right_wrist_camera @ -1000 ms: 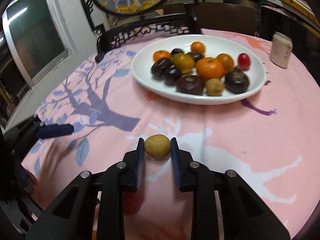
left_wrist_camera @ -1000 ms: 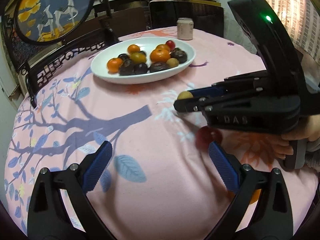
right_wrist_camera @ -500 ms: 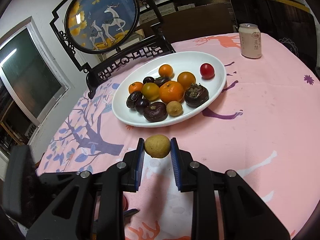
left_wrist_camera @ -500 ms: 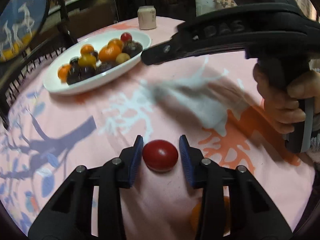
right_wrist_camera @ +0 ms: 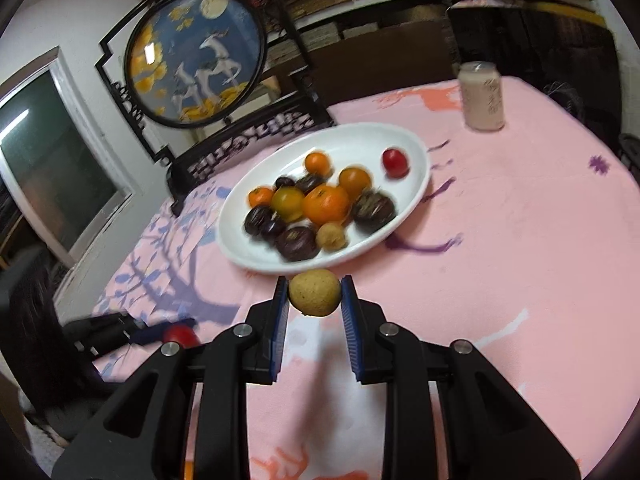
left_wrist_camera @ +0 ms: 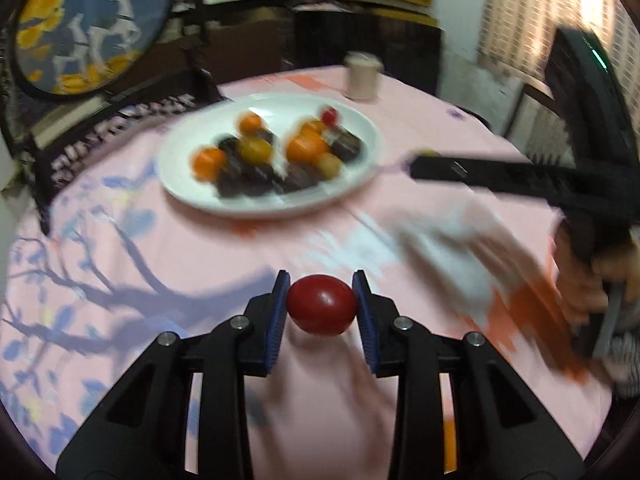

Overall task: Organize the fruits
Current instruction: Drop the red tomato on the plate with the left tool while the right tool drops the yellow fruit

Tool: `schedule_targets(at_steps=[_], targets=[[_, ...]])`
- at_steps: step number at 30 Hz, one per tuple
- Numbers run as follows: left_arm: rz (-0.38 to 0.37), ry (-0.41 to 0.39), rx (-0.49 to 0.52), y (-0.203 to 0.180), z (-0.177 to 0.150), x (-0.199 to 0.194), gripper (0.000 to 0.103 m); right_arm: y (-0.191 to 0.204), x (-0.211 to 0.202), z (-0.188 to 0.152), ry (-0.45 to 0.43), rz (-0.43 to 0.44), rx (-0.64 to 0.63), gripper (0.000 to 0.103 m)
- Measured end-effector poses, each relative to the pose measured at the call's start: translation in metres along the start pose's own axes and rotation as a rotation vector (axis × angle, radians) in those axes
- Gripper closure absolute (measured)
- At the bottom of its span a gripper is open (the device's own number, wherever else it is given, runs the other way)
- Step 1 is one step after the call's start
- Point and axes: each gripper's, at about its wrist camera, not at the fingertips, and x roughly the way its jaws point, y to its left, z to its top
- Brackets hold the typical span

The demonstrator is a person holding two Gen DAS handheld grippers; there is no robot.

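My left gripper (left_wrist_camera: 321,309) is shut on a red tomato (left_wrist_camera: 322,304) and holds it above the pink tablecloth. My right gripper (right_wrist_camera: 315,293) is shut on a tan round fruit (right_wrist_camera: 315,292), just short of the near rim of the white oval plate (right_wrist_camera: 416,176). The plate holds several oranges, dark fruits, a tan fruit and a red tomato (right_wrist_camera: 395,162). In the left wrist view the plate (left_wrist_camera: 176,176) lies ahead and the right gripper (left_wrist_camera: 424,162) reaches in from the right beside its rim. The left gripper with its tomato (right_wrist_camera: 181,335) shows at the lower left of the right wrist view.
A drink can (right_wrist_camera: 481,97) stands behind the plate on the round table with the pink cloth (right_wrist_camera: 520,220). A dark carved stand with a round deer picture (right_wrist_camera: 196,54) sits at the table's far left edge. An orange fruit (left_wrist_camera: 449,440) lies under my left gripper.
My left gripper has closed on the red tomato and lifted it. My right gripper has carried the tan fruit closer to the plate's rim.
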Motion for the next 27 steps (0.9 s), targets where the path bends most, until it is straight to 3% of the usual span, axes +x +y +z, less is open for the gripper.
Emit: schedule_targets(at_steps=[7, 9, 10, 12, 13, 16, 21, 24, 27], targets=[[0.137, -0.089, -0.087, 0.034, 0.081, 0.034, 0.067, 0.005, 0.038, 0.042, 0.004, -0.054, -0.023, 0.077], [0.179, -0.103, -0.114, 0.040, 0.090, 0.049, 0.044, 0.008, 0.052, 0.050, 0.006, -0.046, -0.023, 0.076], [0.196, -0.111, -0.127, 0.042, 0.090, 0.054, 0.027, 0.009, 0.060, 0.053, 0.007, -0.039, -0.023, 0.073], [0.241, -0.105, -0.142, 0.048, 0.085, 0.066, 0.026, 0.006, 0.073, 0.053, 0.011, -0.076, -0.025, 0.049], [0.229, -0.084, -0.139, 0.051, 0.082, 0.069, 0.023, 0.003, 0.073, 0.052, 0.003, -0.094, -0.024, 0.044], [0.215, -0.085, -0.218, 0.068, 0.075, 0.068, 0.007, -0.009, 0.062, 0.052, -0.042, -0.081, 0.001, 0.045], [0.171, -0.122, -0.339, 0.087, 0.063, 0.049, 0.004, -0.013, 0.033, 0.047, -0.080, -0.046, 0.023, 0.040], [0.176, -0.145, -0.352, 0.089, 0.051, 0.039, 0.004, -0.004, 0.019, 0.033, -0.106, -0.051, -0.022, 0.032], [0.125, -0.210, -0.325, 0.085, 0.036, 0.024, 0.002, 0.010, 0.007, 0.015, -0.112, -0.040, -0.084, 0.030]])
